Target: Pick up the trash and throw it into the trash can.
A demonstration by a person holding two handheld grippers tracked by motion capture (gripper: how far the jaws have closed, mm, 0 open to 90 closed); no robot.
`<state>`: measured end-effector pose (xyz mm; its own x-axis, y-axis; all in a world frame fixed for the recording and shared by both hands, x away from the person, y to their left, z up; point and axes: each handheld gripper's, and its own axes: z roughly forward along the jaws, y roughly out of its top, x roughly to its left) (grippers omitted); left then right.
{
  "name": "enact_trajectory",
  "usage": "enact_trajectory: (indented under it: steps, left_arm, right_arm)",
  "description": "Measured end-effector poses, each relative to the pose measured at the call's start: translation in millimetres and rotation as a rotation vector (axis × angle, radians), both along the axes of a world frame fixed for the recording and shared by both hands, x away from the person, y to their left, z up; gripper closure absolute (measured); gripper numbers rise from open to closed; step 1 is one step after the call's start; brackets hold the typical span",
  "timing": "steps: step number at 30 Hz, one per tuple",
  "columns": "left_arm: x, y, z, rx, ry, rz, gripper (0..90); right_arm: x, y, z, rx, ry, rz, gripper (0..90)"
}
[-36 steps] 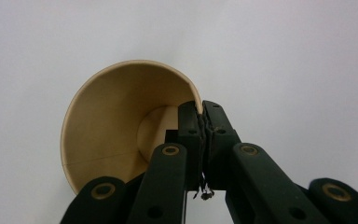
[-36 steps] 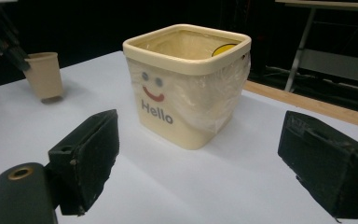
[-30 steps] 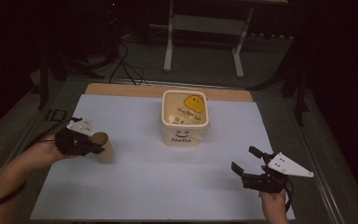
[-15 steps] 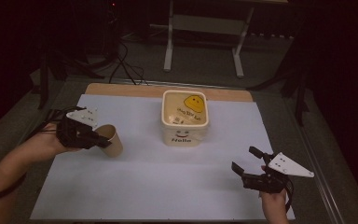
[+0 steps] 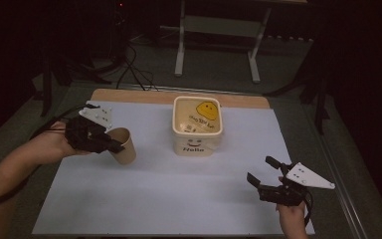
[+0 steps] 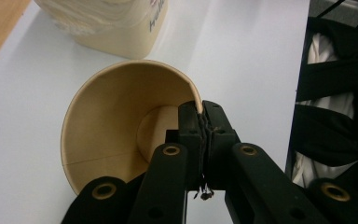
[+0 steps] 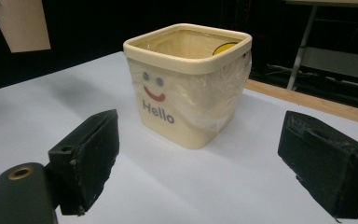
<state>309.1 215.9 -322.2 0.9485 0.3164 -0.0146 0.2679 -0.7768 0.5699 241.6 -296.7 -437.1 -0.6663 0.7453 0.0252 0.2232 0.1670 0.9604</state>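
Note:
My left gripper (image 5: 110,144) is shut on the rim of a tan paper cup (image 5: 123,145), held above the white sheet at the left and tilted. In the left gripper view the jaws pinch the cup's wall (image 6: 121,116) from inside and outside, its mouth facing the camera. A cream square tub (image 5: 197,125) marked "Hello" with a smiley face stands in the middle of the table; it is lined with clear plastic (image 7: 205,93). My right gripper (image 5: 261,172) stands open near the front right, nothing between its pads (image 7: 86,156), pointing toward the tub (image 7: 186,84).
A white sheet (image 5: 169,199) covers the tabletop, with a wooden strip (image 5: 139,96) along the far edge. Beyond the table a metal stand (image 5: 219,40) and cables (image 5: 129,69) sit on the dark floor.
My left gripper has lifted the cup off the sheet and carried it up and toward the tub, tilting it. The right gripper has stayed in place.

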Motion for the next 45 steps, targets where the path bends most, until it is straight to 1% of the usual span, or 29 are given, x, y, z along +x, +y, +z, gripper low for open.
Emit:
enact_trajectory:
  steps: [2, 3, 4, 5, 7, 8, 9, 10, 11, 12, 14, 15, 17, 19, 20, 21, 23, 26, 27, 31, 35, 36, 37, 39, 41, 42, 43, 45]
  left_arm:
    - [1.8, -2.4, 4.4, 0.010, -0.002, 0.000, 89.1]
    - [2.4, -3.6, 6.0, 0.007, 0.003, 0.000, 89.1]
    - [3.3, -5.0, 7.6, 0.013, -0.003, -0.002, 89.1]
    - [4.3, -6.4, 9.1, 0.013, 0.005, -0.005, 89.1]
    - [5.9, -9.6, 11.9, 0.014, 0.003, -0.012, 89.1]
    - [7.3, -11.3, 13.3, 0.014, 0.009, -0.016, 89.1]
    - [8.2, -13.6, 14.3, 0.020, 0.001, -0.021, 89.1]
    - [9.9, -15.7, 15.4, 0.018, 0.011, -0.026, 89.1]
    - [9.9, -15.7, 15.4, 0.018, 0.011, -0.026, 89.1]
    - [12.4, -21.8, 18.0, 0.031, 0.006, -0.038, 89.1]
    - [13.6, -26.2, 21.2, 0.034, -0.002, -0.047, 89.1]
    - [14.1, -28.1, 23.3, 0.033, 0.004, -0.058, 89.1]
    - [14.6, -30.0, 25.2, 0.028, -0.001, -0.061, 89.1]
    - [15.8, -33.8, 29.5, 0.038, 0.000, -0.070, 89.1]
    - [16.7, -36.4, 31.9, 0.040, -0.008, -0.075, 89.1]
    - [17.4, -38.8, 34.6, 0.046, -0.007, -0.086, 89.1]
    - [18.4, -42.0, 38.0, 0.039, -0.004, -0.090, 89.1]
    - [20.4, -48.1, 42.2, 0.044, -0.008, -0.099, 89.1]
    - [21.5, -51.3, 44.1, 0.054, -0.018, -0.103, 89.1]
    - [24.4, -61.4, 51.8, 0.055, -0.018, -0.123, 89.1]
    - [26.1, -70.6, 59.7, 0.056, -0.035, -0.140, 89.1]
    - [26.8, -72.5, 61.3, 0.056, -0.030, -0.147, 89.1]
    - [27.0, -74.4, 62.8, 0.059, -0.038, -0.149, 89.1]
    - [28.4, -77.8, 65.5, 0.055, -0.041, -0.153, 89.1]
    - [30.5, -80.4, 68.7, 0.048, -0.035, -0.156, 89.1]
    - [31.3, -81.8, 70.5, 0.057, -0.046, -0.156, 89.1]
    - [32.6, -83.1, 72.0, 0.054, -0.040, -0.158, 89.1]
    - [34.9, -86.0, 74.6, 0.061, -0.050, -0.159, 89.0]
  right_arm:
    - [0.2, -0.1, -0.1, -0.001, 0.000, 0.000, 12.5]
    - [0.4, -0.3, -0.2, -0.002, 0.000, -0.001, 12.5]
    - [0.5, -0.6, -0.3, -0.001, 0.002, 0.000, 12.5]
    - [0.7, -0.8, -0.4, 0.001, 0.003, 0.000, 12.5]
    - [0.5, -1.0, -0.3, 0.004, 0.003, -0.001, 12.5]
    - [0.4, -1.0, -0.1, 0.005, 0.003, 0.000, 12.5]
    - [0.3, -0.9, 0.0, 0.005, 0.003, -0.001, 12.5]
    - [0.3, -0.8, 0.0, 0.005, 0.004, 0.000, 12.5]
    - [0.3, -0.8, 0.0, 0.005, 0.004, 0.000, 12.5]
    - [0.7, -0.8, -0.4, 0.006, 0.005, 0.006, 12.4]
    - [0.7, -1.9, -0.2, 0.019, 0.006, 0.011, 12.4]
    - [0.6, -2.3, 0.1, 0.020, 0.003, 0.011, 12.4]
    - [0.4, -2.7, 0.4, 0.018, 0.003, 0.008, 12.4]
    - [0.4, -2.7, 0.2, 0.017, 0.003, 0.008, 12.4]
    - [0.6, -2.3, 0.0, 0.014, 0.003, 0.008, 12.4]
    - [0.7, -1.8, -0.2, 0.008, 0.003, 0.008, 12.4]
    - [0.9, -1.3, -0.2, 0.005, 0.003, 0.011, 12.4]
    - [0.6, -1.6, 0.1, 0.008, 0.001, 0.010, 12.4]
    - [0.6, -1.7, 0.1, 0.008, 0.001, 0.010, 12.4]
    - [0.4, -1.6, 0.3, 0.006, 0.001, 0.010, 12.4]
    - [-0.1, -1.5, 0.9, 0.006, -0.004, 0.010, 12.4]
    - [-0.1, -1.5, 0.9, 0.005, -0.005, 0.010, 12.4]
    - [0.1, -1.4, 0.8, 0.003, -0.004, 0.010, 12.4]
    - [0.4, -1.4, 0.5, 0.006, 0.000, 0.011, 12.4]
    - [0.5, -1.3, 0.3, 0.005, 0.001, 0.012, 12.4]
    - [0.4, -1.4, 0.3, 0.007, 0.002, 0.013, 12.4]
    - [0.4, -1.3, 0.4, 0.004, -0.001, 0.012, 12.4]
    - [0.4, -1.4, 0.5, 0.007, 0.000, 0.013, 12.4]
